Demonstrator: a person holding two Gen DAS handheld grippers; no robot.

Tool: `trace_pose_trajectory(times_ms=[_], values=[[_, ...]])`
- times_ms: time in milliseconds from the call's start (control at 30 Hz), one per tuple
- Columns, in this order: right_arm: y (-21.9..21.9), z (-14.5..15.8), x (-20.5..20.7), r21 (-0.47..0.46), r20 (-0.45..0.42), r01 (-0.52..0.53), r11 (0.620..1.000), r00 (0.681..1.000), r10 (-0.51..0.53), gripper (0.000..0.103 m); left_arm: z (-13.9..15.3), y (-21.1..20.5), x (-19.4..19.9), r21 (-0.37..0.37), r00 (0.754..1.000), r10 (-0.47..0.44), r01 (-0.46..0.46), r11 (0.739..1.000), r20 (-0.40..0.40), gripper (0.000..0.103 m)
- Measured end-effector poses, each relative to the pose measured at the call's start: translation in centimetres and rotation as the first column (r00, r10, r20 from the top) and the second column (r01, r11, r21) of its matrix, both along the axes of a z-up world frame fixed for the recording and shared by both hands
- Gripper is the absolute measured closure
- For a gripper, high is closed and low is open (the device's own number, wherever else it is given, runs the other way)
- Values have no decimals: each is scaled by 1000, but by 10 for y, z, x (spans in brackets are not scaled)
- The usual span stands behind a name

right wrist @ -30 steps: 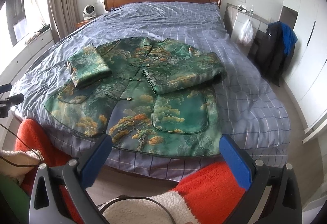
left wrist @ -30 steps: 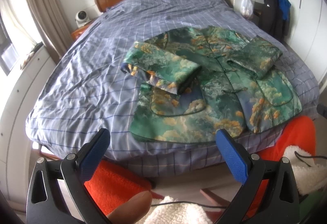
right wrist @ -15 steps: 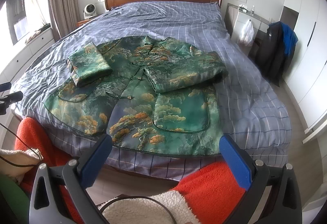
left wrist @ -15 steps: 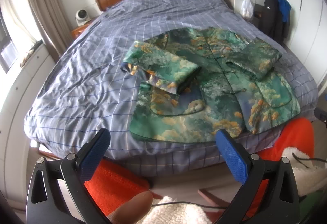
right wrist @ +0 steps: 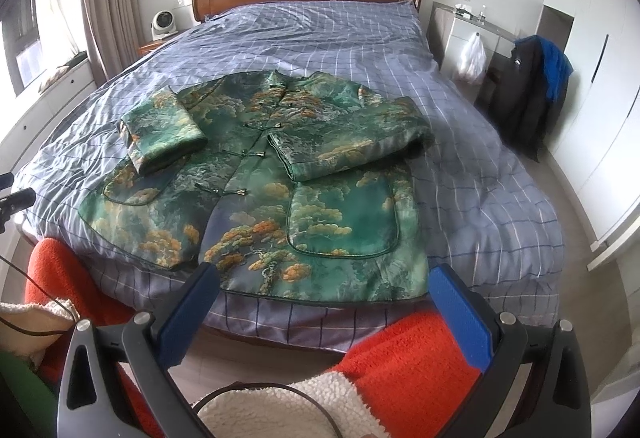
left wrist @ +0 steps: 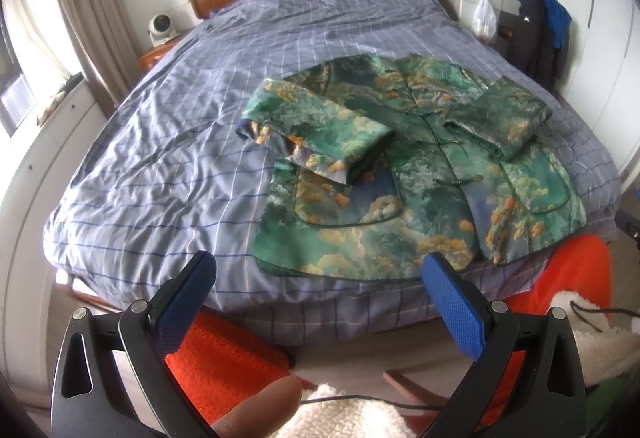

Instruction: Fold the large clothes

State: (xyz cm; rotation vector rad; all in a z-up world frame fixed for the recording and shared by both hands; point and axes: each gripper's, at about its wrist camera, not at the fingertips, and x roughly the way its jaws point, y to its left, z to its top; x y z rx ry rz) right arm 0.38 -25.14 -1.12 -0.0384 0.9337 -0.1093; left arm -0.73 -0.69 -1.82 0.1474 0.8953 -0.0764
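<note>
Both spread wide and empty: left gripper [left wrist: 316, 278] and right gripper [right wrist: 324, 288], short of the bed's [right wrist: 480, 166] near edge. Green patterned jacket [right wrist: 256, 190] flat there, both sleeves folded across its front.

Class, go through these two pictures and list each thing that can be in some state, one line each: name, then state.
Jacket: spread flat on the bed, front fastened, both sleeves folded in across the body.
Bed cover: spread over the bed, wrinkled.
Left gripper: open, empty, short of the bed edge.
Right gripper: open, empty, short of the jacket hem.
Plastic bag: hanging by the side cabinet.
</note>
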Motion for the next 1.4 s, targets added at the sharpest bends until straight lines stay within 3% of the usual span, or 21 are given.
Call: trace_pose_trajectory(times_ms=[1400], values=[[6,-13,1,-71,-67,-4,998,998,-1,0,-7,9,6,0,999,18,-19,1000,-32,0]])
